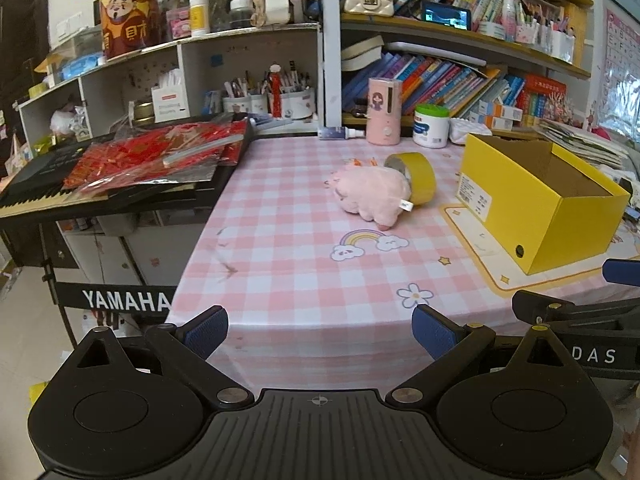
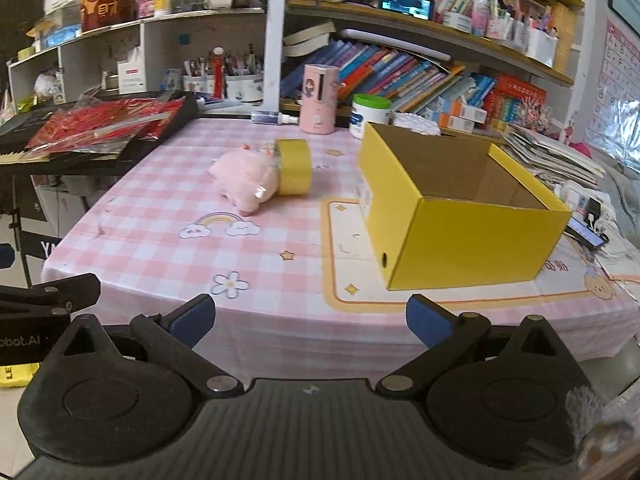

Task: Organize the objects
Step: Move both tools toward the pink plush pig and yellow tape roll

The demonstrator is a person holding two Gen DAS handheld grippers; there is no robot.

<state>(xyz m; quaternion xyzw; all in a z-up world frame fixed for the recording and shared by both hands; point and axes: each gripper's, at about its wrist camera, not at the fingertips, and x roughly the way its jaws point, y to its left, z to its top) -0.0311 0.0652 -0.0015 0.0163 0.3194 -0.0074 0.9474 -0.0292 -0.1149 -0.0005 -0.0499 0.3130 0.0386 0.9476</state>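
Pink plush pig [image 1: 370,194] touches tape roll [image 1: 418,176] beside open yellow box [image 1: 532,196].

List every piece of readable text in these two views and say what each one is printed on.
"YAMAHA": front of the keyboard stand.
"DAS": body of the right gripper in the left wrist view.
"obot.AI": body of the left gripper in the right wrist view, cut off.
Yellow box label, book spines, wall chart: too small or blurred.

The pink-checked table [image 1: 280,280] carries a plush pig [image 1: 370,194], tape roll [image 1: 420,174] and yellow box [image 1: 536,196].
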